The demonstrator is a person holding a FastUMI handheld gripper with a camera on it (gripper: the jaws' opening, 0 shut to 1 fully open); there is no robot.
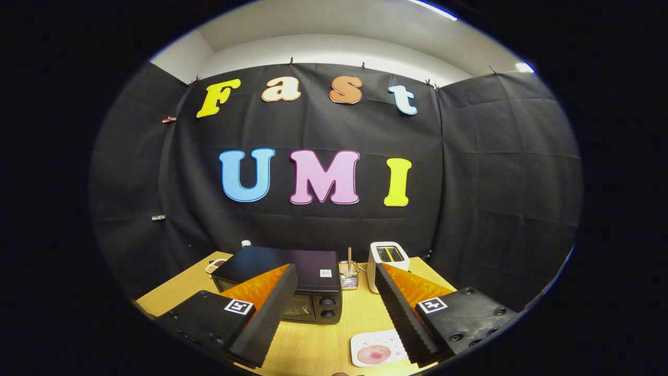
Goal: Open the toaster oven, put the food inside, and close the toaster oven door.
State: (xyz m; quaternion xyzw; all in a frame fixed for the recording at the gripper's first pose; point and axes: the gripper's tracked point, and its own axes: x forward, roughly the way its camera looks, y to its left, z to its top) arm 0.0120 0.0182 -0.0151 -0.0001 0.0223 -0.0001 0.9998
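Note:
A black toaster oven (308, 284) stands on the wooden table (334, 339), its door shut and two knobs on its right side; my left finger hides part of its front. Near the table's front, just left of my right finger, lies a white plate (377, 349) with a round pinkish piece of food (373, 354). My gripper (335, 274) is open and held above the table, with nothing between its fingers. The oven lies beyond the left finger.
A white slot toaster (387, 261) stands at the back right of the table. Between it and the oven is a small glass jar (348, 275) with a stick in it. A small white item (214, 266) lies behind the oven's left side.

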